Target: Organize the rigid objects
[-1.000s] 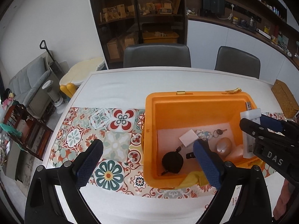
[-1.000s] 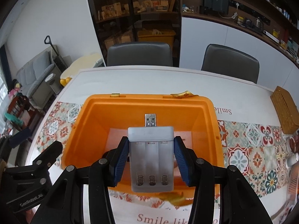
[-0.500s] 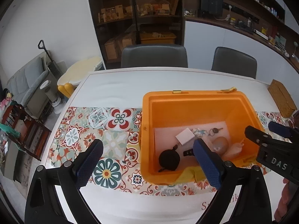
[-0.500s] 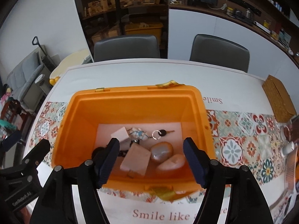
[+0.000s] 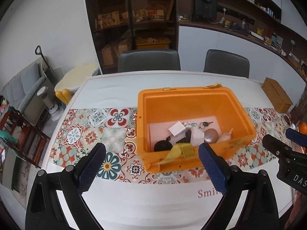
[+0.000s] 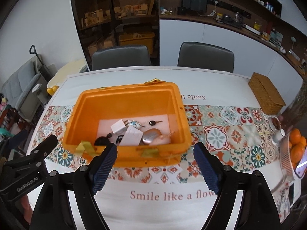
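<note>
From the left wrist view, the left gripper hangs with its blue-padded jaws spread wide and nothing between them, near the front wall of the open orange plastic storage box, which sits right of centre on the patterned runner. Inside lie a white square charger, a white battery holder, a black round pouch, a key and a smooth brown stone. From the right wrist view, the right gripper has just been opening and is empty too; the battery holder rests in the box. No loose item shows on the table, so sorting looks nearly finished; closing the box may remain.
</note>
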Motion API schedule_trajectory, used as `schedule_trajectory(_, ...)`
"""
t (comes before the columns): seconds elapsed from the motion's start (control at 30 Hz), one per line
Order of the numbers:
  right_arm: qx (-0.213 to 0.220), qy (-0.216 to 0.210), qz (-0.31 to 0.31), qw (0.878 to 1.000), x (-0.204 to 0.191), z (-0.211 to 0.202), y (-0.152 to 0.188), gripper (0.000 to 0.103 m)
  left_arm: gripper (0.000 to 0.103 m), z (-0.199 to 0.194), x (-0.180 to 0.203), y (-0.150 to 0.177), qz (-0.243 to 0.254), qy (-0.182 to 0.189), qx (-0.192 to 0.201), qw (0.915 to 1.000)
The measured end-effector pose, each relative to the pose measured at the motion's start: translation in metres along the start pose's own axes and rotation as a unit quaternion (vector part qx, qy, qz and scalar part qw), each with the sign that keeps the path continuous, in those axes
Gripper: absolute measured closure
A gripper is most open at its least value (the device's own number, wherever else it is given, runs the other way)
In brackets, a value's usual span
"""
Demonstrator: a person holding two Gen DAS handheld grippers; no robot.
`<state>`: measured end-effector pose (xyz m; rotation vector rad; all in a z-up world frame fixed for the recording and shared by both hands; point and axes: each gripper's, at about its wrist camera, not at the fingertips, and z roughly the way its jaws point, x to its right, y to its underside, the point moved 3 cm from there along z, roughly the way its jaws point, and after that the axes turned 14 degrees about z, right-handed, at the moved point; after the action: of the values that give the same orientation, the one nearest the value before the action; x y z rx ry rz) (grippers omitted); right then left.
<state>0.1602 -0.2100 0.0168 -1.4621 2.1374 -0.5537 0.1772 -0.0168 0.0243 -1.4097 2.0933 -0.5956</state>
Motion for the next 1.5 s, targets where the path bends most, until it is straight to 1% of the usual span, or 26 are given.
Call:
schedule_trajectory(0.1, 0.002, 0.001, 0.001, 1.0, 0.004, -0.011, 0.011, 0.021, 0.003, -0.014, 0.006, 0.007, 0.006, 0.004, 0.006, 1.0)
schedule_trajectory(0.17, -0.001, -0.001, 0.003, 1.0, 0.008, -0.018, 0.02, 0.021, 0.001, -0.021, 0.009, 0.012, 0.009, 0.008, 0.008, 0.9999)
schedule_trajectory(0.37, -0.013, -0.004, 0.01, 1.0, 0.017, -0.029, 0.041, 0.021, 0.0, -0.04, 0.017, 0.028, 0.012, 0.015, 0.008, 0.9998)
schedule_trajectory(0.5, -0.023, -0.003, 0.014, 1.0, 0.022, -0.033, 0.054, 0.021, 0.0, -0.046, 0.021, 0.037, 0.012, 0.022, 0.005, 0.9997)
schedule_trajectory(0.73, -0.022, 0.003, 0.011, 1.0, 0.024, -0.043, 0.07, 0.021, 0.0, -0.053, 0.027, 0.051, 0.017, 0.026, 0.0, 0.9995)
schedule_trajectory(1.27, -0.013, 0.004, 0.013, 1.0, 0.023, -0.057, 0.077, 0.021, 0.0, -0.063, 0.026, 0.057, 0.016, 0.031, 0.006, 0.9994)
schedule_trajectory(1.5, -0.013, 0.007, 0.017, 1.0, 0.025, -0.058, 0.078, 0.021, 0.0, -0.065, 0.027, 0.059, 0.016, 0.037, 0.0, 0.9992)
